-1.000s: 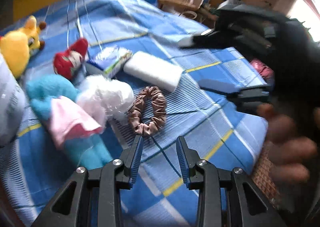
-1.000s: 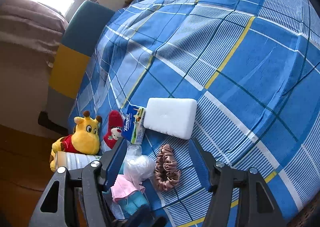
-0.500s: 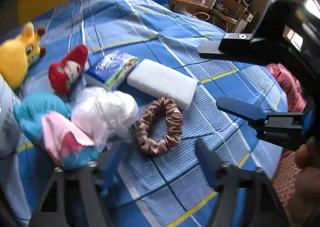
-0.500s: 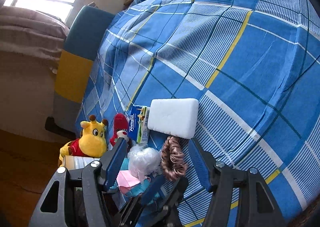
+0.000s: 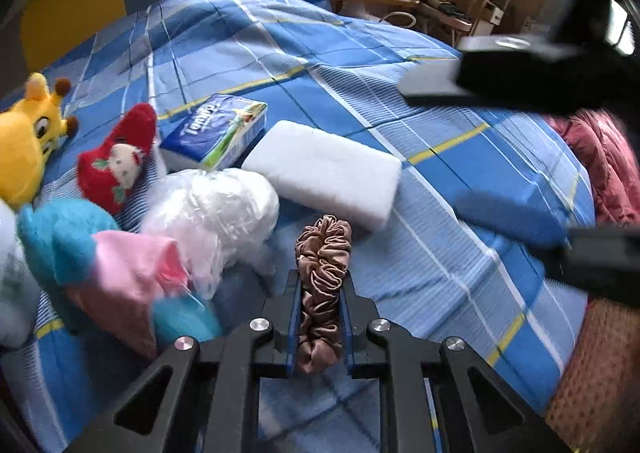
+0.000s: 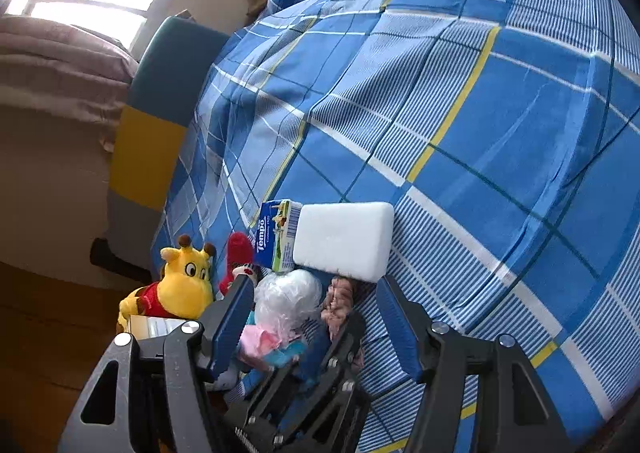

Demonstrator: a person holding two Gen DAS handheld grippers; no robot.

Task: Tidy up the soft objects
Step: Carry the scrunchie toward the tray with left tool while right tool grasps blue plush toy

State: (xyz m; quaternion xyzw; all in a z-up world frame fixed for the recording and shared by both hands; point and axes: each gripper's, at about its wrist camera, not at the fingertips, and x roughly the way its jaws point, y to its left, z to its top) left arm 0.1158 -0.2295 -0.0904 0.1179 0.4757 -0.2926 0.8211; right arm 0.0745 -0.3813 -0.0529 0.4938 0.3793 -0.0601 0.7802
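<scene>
Left gripper (image 5: 320, 317) closing on brown scrunchie (image 5: 323, 273), pads squeezing it, on the blue bedspread (image 5: 460, 173).
Right wrist view: right gripper (image 6: 316, 321) agape, empty; scrunchie beside white sponge (image 6: 344, 239). Light, squashy, slippery satin; pinch across band.

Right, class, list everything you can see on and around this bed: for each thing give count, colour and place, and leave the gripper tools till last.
scrunchie: one, brown satin, squeezed between the left gripper's pads
sponge block: one, white, just beyond the scrunchie
tissue pack: one, blue and green, beside the sponge block
plastic bag: one, clear and crumpled, left of the scrunchie
red plush: one, red and white, beside the tissue pack
giraffe plush: one, yellow with red shirt, at the bed's edge
blue plush: one, turquoise with pink cloth, near edge
bedspread: one, blue check with yellow lines
left gripper: black, blue pads, closing on the scrunchie
right gripper: black, blue pads, open, holding nothing
</scene>
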